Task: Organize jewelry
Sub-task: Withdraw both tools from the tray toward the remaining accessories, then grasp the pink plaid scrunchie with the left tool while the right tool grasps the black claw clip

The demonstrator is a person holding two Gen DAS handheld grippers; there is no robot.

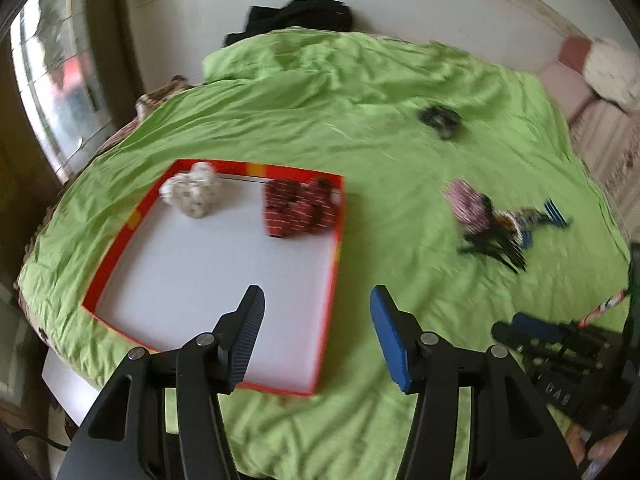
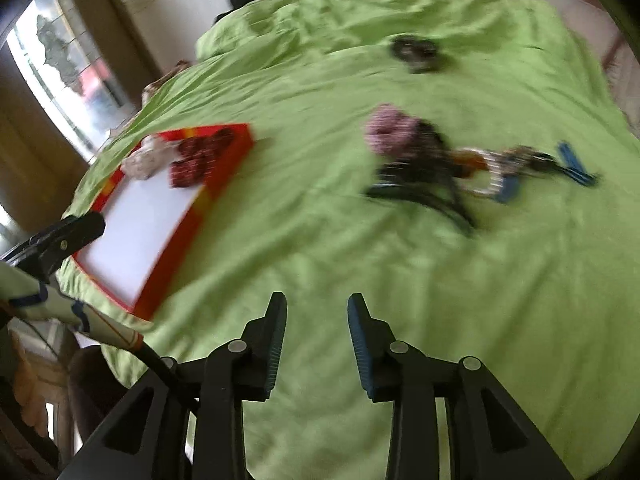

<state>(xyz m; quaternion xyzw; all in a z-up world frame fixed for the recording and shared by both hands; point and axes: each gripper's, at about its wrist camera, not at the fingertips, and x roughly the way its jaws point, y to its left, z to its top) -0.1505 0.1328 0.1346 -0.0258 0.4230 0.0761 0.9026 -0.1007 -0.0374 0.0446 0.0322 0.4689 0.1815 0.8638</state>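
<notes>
A red-rimmed white tray (image 1: 120,256) lies on the green bedsheet and holds a white scrunchie (image 1: 192,194) and a dark red scrunchie (image 1: 300,210). The tray also shows in the right wrist view (image 2: 168,280). A pink scrunchie (image 1: 466,204) lies right of the tray beside a pile of black clips (image 1: 494,246) and blue clips (image 1: 554,214). A dark scrunchie (image 1: 440,117) lies farther back. My left gripper (image 1: 318,300) is open and empty above the tray's near right corner. My right gripper (image 2: 317,306) is open and empty over bare sheet, short of the pink scrunchie (image 2: 390,128).
A black garment (image 1: 296,16) lies at the bed's far edge by the wall. A window (image 1: 52,80) is at the left. Pink and white cushions (image 1: 600,68) sit at the far right. The right gripper's body (image 1: 560,356) shows at the left view's lower right.
</notes>
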